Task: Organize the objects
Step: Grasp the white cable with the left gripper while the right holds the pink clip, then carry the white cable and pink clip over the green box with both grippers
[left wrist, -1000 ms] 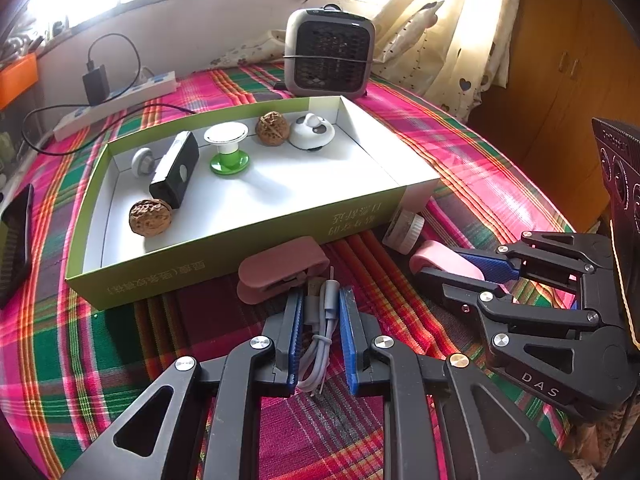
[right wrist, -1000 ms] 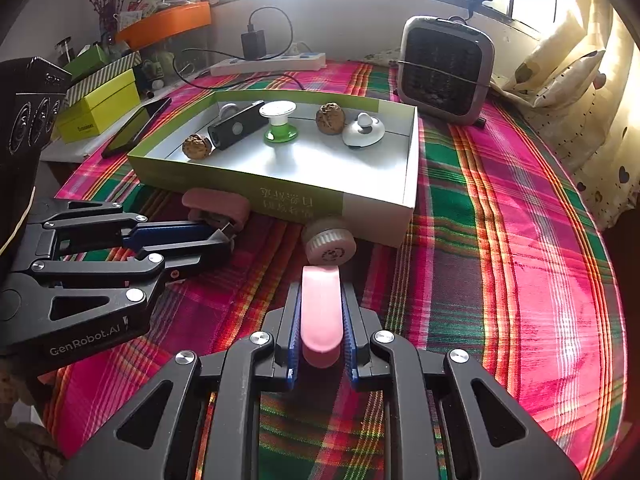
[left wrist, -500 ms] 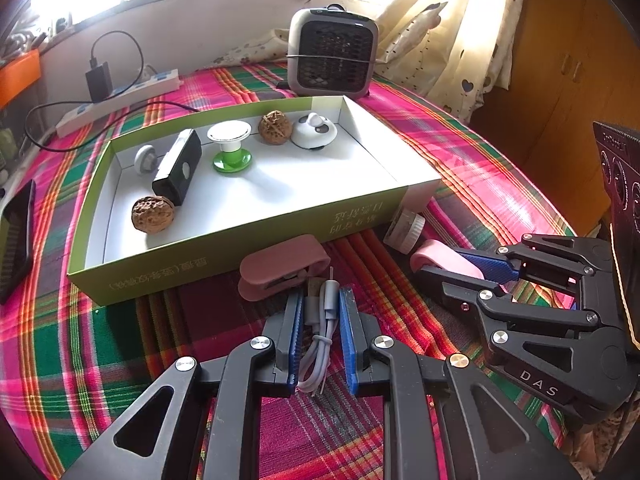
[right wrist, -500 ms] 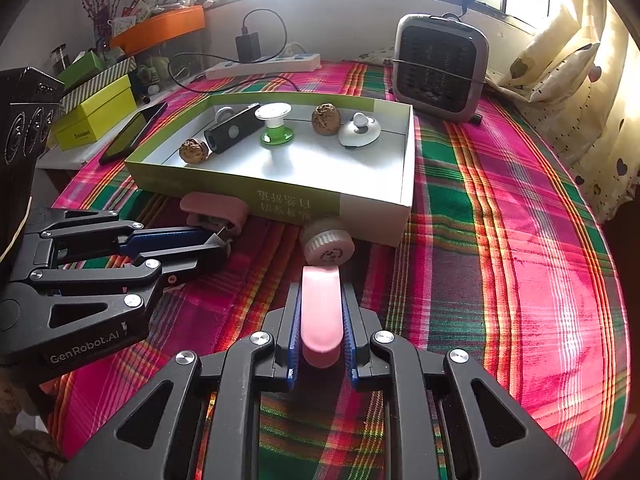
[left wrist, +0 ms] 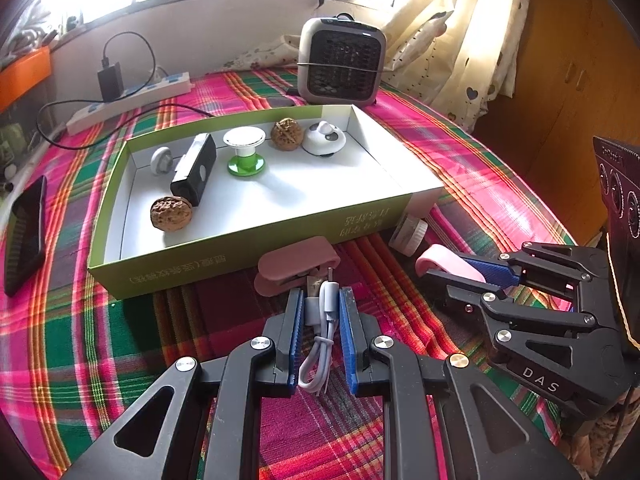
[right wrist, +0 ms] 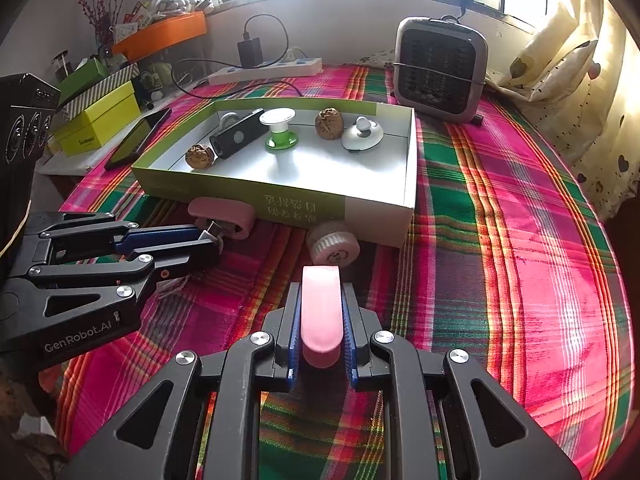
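A green box (left wrist: 248, 258) with a white inside holds two walnuts, a black device (left wrist: 194, 168), a green-and-white spool (left wrist: 245, 148) and a white knob (left wrist: 324, 140). My left gripper (left wrist: 320, 296) is shut on a coiled white cable (left wrist: 322, 328) just in front of the box's near wall. A dusty pink clip (left wrist: 296, 264) lies between it and the box. My right gripper (right wrist: 320, 292) is shut on a pink oblong piece (right wrist: 321, 312); it also shows in the left wrist view (left wrist: 444, 266). A white ribbed cap (right wrist: 334, 246) lies by the box corner.
A grey heater (left wrist: 342, 60) stands behind the box. A power strip (left wrist: 132, 98) with a charger lies at the back left. A black phone (left wrist: 24, 234) lies left of the box. Yellow-green boxes (right wrist: 96, 124) and an orange tray (right wrist: 160, 34) sit beyond the table's left edge.
Both grippers keep their holds. Both have drawn back slightly from the box, with little other movement.
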